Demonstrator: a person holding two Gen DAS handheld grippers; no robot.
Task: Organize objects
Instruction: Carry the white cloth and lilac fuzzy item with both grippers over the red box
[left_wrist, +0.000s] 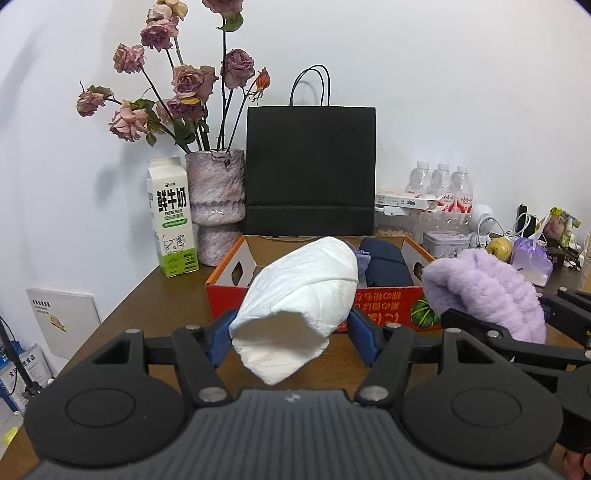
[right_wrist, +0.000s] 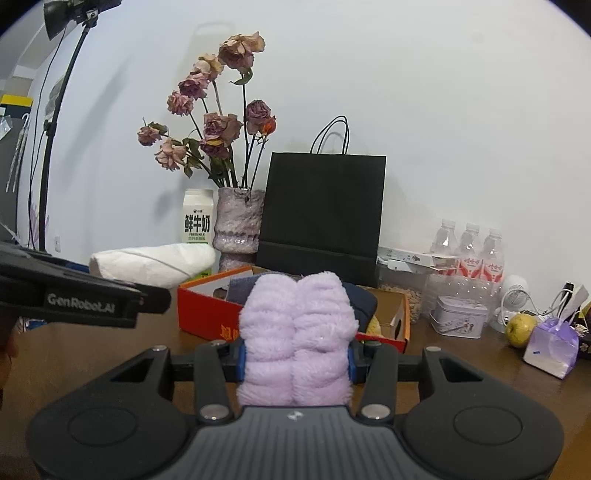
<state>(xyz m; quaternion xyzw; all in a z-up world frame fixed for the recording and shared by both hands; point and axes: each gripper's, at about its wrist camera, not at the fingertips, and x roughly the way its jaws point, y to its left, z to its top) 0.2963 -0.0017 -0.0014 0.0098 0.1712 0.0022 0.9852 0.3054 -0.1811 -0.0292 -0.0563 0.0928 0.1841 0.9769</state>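
My left gripper (left_wrist: 291, 334) is shut on a rolled white cloth (left_wrist: 299, 295) and holds it in the air just in front of the red cardboard box (left_wrist: 384, 306). The white roll also shows in the right wrist view (right_wrist: 151, 264). My right gripper (right_wrist: 295, 356) is shut on a folded fluffy lilac towel (right_wrist: 297, 332), held above the table in front of the same box (right_wrist: 207, 314). The lilac towel also shows at the right of the left wrist view (left_wrist: 487, 291). Inside the box lie a dark navy roll (left_wrist: 386, 264) and a small purple cloth (left_wrist: 360, 258).
Behind the box stand a black paper bag (left_wrist: 310, 170), a vase of dried roses (left_wrist: 216, 199) and a milk carton (left_wrist: 171, 218). At the right are water bottles (left_wrist: 439, 184), a tin (right_wrist: 460, 317), a small fan (right_wrist: 513, 295), an apple (right_wrist: 519, 328) and a tissue pack (right_wrist: 552, 347).
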